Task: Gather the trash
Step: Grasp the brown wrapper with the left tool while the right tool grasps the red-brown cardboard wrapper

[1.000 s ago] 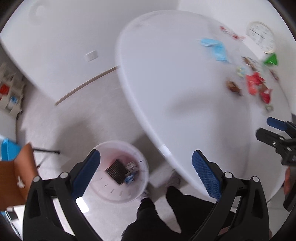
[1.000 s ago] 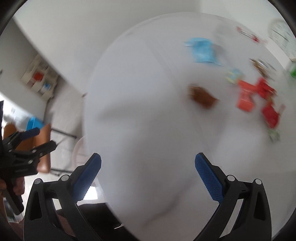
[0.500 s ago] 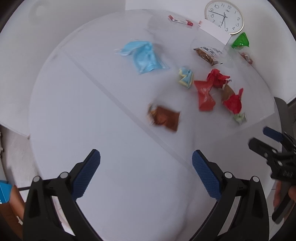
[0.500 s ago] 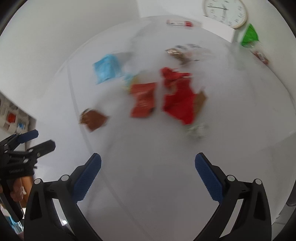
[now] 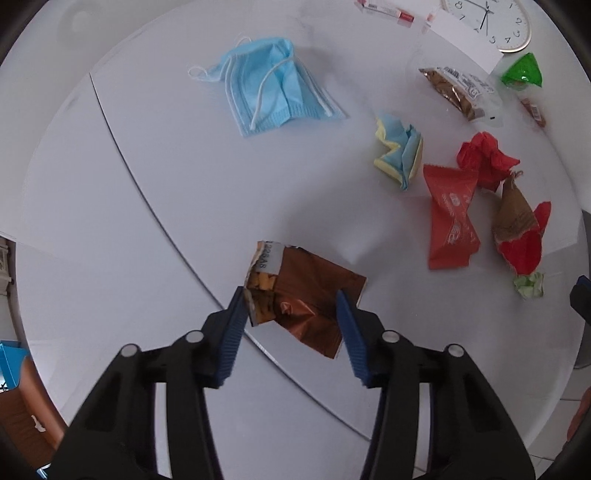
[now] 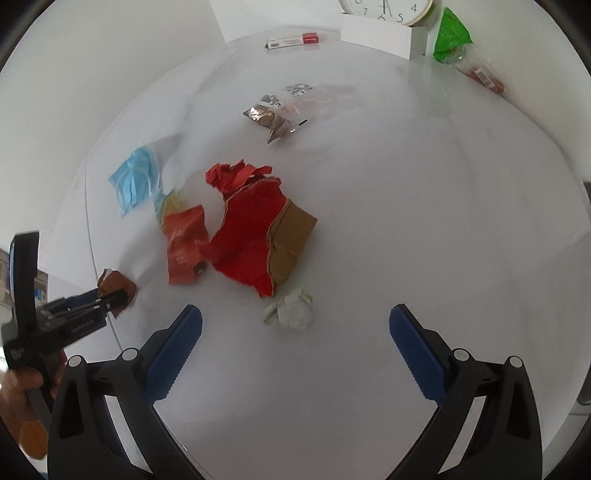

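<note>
A brown foil wrapper (image 5: 306,280) lies flat on the round white table (image 5: 110,221). My left gripper (image 5: 290,295) points down at it and its jaws are closing, one blue pad at each side of the wrapper, which looks unsqueezed. In the right wrist view the left gripper (image 6: 110,297) sits over the same wrapper (image 6: 116,281). My right gripper (image 6: 295,310) is open and empty, hovering just above a pale green paper ball (image 6: 290,314). Beyond it lie a red and brown paper bag (image 6: 258,236) and a red wrapper (image 6: 183,243).
More trash is spread over the table: a blue face mask (image 5: 269,88), a yellow and blue crumple (image 5: 400,151), red crumpled paper (image 5: 484,158), a clear snack pack (image 5: 454,92) and a green wrapper (image 5: 522,72). A wall clock (image 5: 491,22) leans at the back.
Both grippers swung from the table's edge and the bin on the floor to over the trash. The left gripper came down around the brown wrapper and its jaws narrowed.
</note>
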The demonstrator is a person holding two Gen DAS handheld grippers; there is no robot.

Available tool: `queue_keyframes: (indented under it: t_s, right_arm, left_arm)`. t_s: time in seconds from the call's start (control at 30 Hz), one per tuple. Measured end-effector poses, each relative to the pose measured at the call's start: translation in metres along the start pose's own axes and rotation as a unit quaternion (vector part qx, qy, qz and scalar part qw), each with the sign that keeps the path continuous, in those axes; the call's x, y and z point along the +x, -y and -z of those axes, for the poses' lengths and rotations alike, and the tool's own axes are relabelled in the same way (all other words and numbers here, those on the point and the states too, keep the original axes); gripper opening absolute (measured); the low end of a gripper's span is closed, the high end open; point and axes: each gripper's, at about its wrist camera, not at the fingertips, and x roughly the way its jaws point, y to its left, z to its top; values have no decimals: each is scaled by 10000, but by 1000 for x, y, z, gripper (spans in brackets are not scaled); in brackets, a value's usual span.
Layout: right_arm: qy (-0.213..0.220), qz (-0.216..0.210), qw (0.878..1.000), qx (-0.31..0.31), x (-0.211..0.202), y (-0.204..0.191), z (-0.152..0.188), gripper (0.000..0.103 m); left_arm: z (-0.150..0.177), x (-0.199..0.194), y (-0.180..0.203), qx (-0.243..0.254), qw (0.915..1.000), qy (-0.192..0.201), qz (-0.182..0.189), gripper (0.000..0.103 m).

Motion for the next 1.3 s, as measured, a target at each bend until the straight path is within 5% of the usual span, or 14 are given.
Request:
queue_keyframes:
  t_s: [0.4, 0.6, 0.9, 1.3]
  right_arm:
    - [-66, -189, 9923, 1222, 37, -6, -34, 101]
    - [-275, 66, 9929, 1154, 63, -21, -46, 99]
    - [-350, 220, 9939, 1023, 73, -13, -41, 53]
    - [39, 47, 9977, 679, 24, -15, -36, 48]
  left_arm:
    - [1, -15, -2, 98, 9997, 101, 174, 29]
    - [10, -25, -5, 145, 9995, 153, 245, 29]
    - [15, -34, -22, 48, 9992, 213, 341, 28]
    - [31, -61, -42, -100, 9980, 336, 524, 28]
